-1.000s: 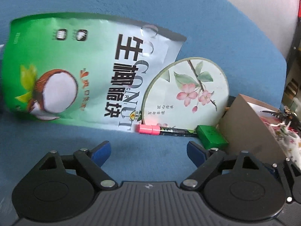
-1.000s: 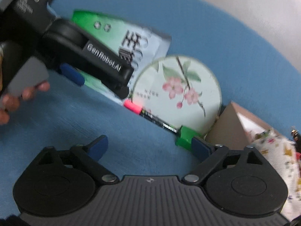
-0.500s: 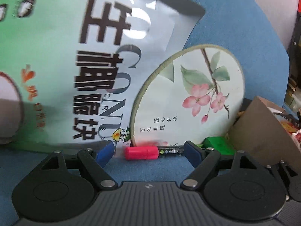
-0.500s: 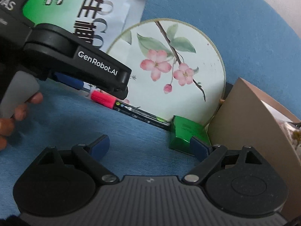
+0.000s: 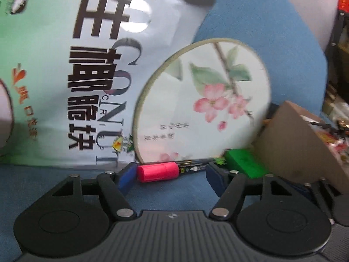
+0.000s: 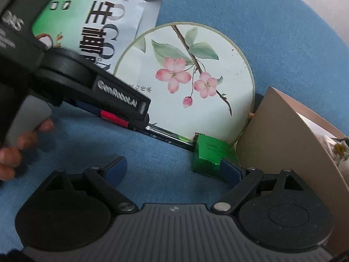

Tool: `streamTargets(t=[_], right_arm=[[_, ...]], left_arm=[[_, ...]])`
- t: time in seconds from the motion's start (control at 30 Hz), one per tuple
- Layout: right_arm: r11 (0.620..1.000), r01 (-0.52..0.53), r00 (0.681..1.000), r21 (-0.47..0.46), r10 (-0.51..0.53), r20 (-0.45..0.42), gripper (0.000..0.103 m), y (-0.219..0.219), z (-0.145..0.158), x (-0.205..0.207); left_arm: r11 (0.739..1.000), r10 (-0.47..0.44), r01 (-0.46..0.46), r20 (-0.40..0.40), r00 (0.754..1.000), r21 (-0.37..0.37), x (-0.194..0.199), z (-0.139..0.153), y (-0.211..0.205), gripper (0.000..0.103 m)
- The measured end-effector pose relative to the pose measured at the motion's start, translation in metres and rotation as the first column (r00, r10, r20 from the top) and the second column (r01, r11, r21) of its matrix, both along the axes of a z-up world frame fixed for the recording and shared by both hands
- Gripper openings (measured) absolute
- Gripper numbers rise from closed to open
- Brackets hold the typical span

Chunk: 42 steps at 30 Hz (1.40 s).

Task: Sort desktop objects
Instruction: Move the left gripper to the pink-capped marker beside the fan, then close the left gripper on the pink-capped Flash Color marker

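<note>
- The left gripper (image 5: 170,172) is held low over the blue cloth surface (image 5: 250,21), and its jaws have just been closing. The pink cap of a marker pen (image 5: 158,171) is seen between its blue pads. The left pad lies just beside the cap end; the right pad is level with the dark barrel, and contact there cannot be told.
- The pen is laid flat on the cloth, along the lower edge of a round fan (image 5: 202,107) painted with pink blossoms, its far end against a small green box (image 5: 244,163).
- The fan is propped over a green-and-white coconut snack bag (image 5: 65,76).
- The right gripper (image 6: 172,168) is held with its jaws wide apart. The green box (image 6: 209,152) is found at its right pad, with nothing gripped.
- A brown cardboard box (image 6: 283,142) is seen just right of the green box.
- In the right wrist view, a hand (image 6: 19,144) is seen around the left gripper's grey handle.
</note>
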State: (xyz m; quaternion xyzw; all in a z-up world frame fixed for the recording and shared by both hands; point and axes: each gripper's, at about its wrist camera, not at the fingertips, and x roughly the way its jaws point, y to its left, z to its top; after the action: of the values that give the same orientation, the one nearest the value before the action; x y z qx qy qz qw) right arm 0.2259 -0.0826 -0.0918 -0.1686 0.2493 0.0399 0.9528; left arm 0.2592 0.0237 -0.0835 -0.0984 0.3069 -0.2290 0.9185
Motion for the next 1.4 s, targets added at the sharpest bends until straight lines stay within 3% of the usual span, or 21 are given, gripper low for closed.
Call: streamTargets(t=[0.1,0.13,0.2,0.27,0.33,0.5,0.57,0.7,0.77,0.8,0.83,1.07,1.23,1.27,1.33,1.4], right_arm=[[1.0,-0.015,1.0,-0.008,0.015,0.001,0.089,0.001,0.0,-0.009],[1.0,-0.02,1.0,-0.01,0.02,0.001,0.089,0.001,0.001,-0.011],[0.999,-0.025,1.0,-0.022,0.025,-0.003,0.089,0.002,0.002,-0.016],[0.999,-0.045,0.999,0.009,0.045,0.009,0.09,-0.001,0.004,-0.02],[0.999,-0.046,0.999,0.004,0.046,-0.002,0.089,0.0,0.003,-0.017],[0.998,-0.042,0.999,0.047,0.043,-0.021,0.089,0.001,0.001,-0.011],[0.998,-0.038,0.999,0.046,0.039,-0.015,0.088,0.002,0.002,-0.012],[0.999,-0.033,0.999,0.04,0.033,-0.008,0.088,0.006,0.002,-0.014],[0.999,-0.025,1.0,0.035,0.026,-0.011,0.088,0.007,0.001,-0.018],[0.999,-0.024,1.0,0.031,0.024,-0.013,0.088,0.007,0.0,-0.018],[0.999,-0.022,1.0,0.028,0.022,-0.013,0.088,0.008,0.0,-0.02],[0.999,-0.015,1.0,-0.048,0.015,0.001,0.088,0.013,-0.001,-0.023],[0.995,0.027,1.0,-0.093,-0.026,0.009,0.088,0.017,-0.001,-0.003],[0.995,0.042,0.999,-0.094,-0.041,0.007,0.088,0.019,-0.001,0.004],[0.992,0.086,0.996,-0.094,-0.086,0.005,0.089,0.021,0.0,0.018],[0.986,0.136,0.991,-0.1,-0.137,0.001,0.09,0.024,0.0,0.029]], left_arm=[[0.985,-0.161,0.158,-0.04,0.986,-0.063,-0.02,0.003,-0.006,0.051],[0.975,-0.217,0.214,-0.05,0.975,-0.06,-0.028,0.005,-0.013,0.053],[0.957,-0.29,0.29,0.009,0.957,-0.004,-0.048,0.013,-0.023,0.056],[0.95,-0.312,0.311,0.033,0.95,0.035,-0.053,0.017,-0.023,0.056],[0.963,-0.261,0.257,0.043,0.964,0.08,-0.047,0.017,-0.022,0.062],[0.982,-0.174,0.178,-0.062,0.983,0.058,-0.011,0.003,-0.019,0.062],[0.985,-0.162,0.167,-0.089,0.983,0.054,-0.005,-0.002,-0.02,0.06],[0.983,-0.169,0.173,-0.071,0.983,0.059,-0.002,-0.005,-0.031,0.059],[0.98,-0.168,0.173,-0.052,0.984,0.1,-0.01,-0.007,-0.036,0.046],[0.975,-0.169,0.173,-0.039,0.985,0.139,-0.012,-0.009,-0.04,0.022],[0.973,-0.163,0.165,-0.03,0.986,0.163,-0.013,-0.01,-0.043,0.019],[0.991,-0.07,0.071,-0.015,0.997,0.111,-0.038,-0.01,-0.002,0.018],[0.997,0.079,-0.08,-0.049,0.996,-0.02,-0.06,-0.015,0.052,0.018],[0.996,0.09,-0.091,-0.064,0.994,-0.011,-0.06,-0.014,0.055,0.018],[0.995,0.094,-0.093,-0.033,0.995,0.021,-0.059,-0.003,0.056,0.018],[0.995,0.094,-0.094,0.01,0.995,-0.011,-0.061,0.009,0.061,0.018]])
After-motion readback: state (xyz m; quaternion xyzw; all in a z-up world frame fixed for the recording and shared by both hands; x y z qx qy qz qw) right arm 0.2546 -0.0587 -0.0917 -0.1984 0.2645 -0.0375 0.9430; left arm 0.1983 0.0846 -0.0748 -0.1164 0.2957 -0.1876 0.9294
